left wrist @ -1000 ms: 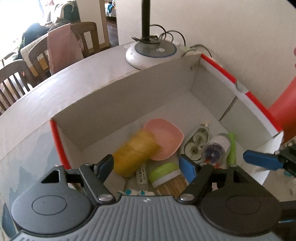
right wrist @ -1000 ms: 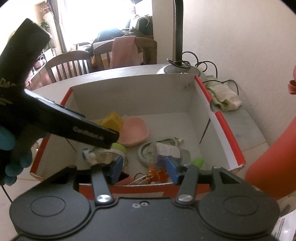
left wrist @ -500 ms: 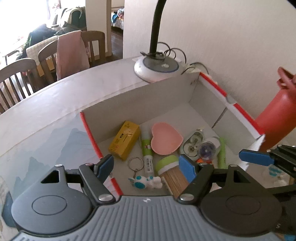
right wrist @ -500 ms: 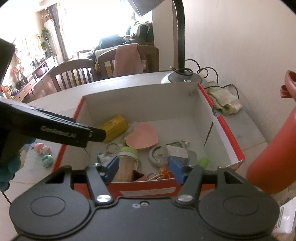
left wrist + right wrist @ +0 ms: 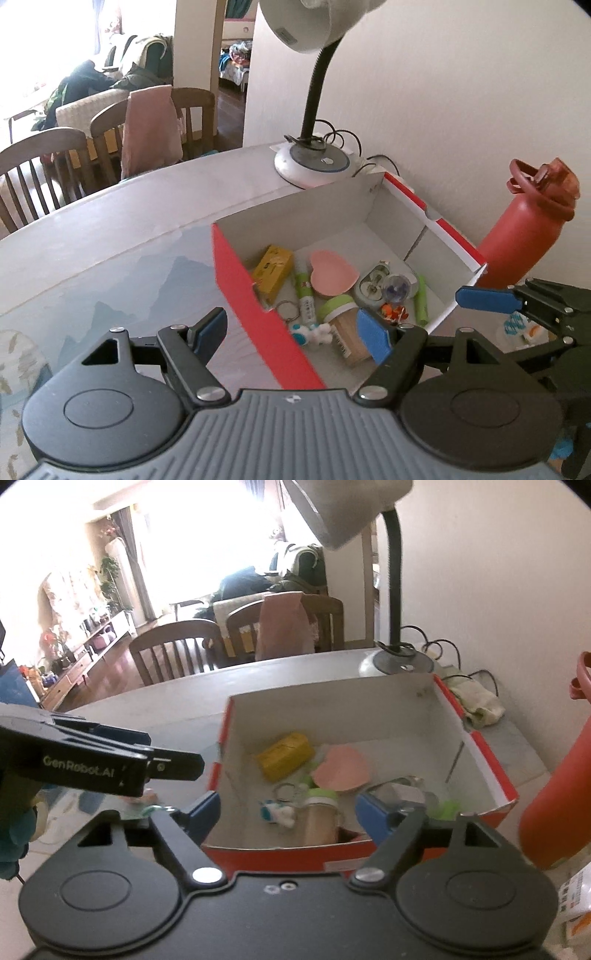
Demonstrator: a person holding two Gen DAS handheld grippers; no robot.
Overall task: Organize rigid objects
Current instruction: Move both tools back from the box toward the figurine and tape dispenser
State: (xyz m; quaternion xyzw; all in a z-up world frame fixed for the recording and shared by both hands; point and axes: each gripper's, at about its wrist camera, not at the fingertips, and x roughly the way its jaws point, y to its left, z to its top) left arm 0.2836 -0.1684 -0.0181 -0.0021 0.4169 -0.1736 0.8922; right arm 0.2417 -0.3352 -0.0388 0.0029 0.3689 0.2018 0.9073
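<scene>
Left wrist: red bottle beside box.

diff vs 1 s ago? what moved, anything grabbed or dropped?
Both grippers backed up and away from the red-and-white box, which now sits smaller in both views. The right gripper has just been opening its jaws, with nothing between them. The left gripper stayed open and empty. The yellow box, blurred a second ago, lies still beside the pink heart dish. Nothing grabbed.

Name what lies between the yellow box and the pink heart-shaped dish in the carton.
In the left wrist view, a green-capped white tube lies between the yellow box and the pink heart-shaped dish, on the carton floor.
</scene>
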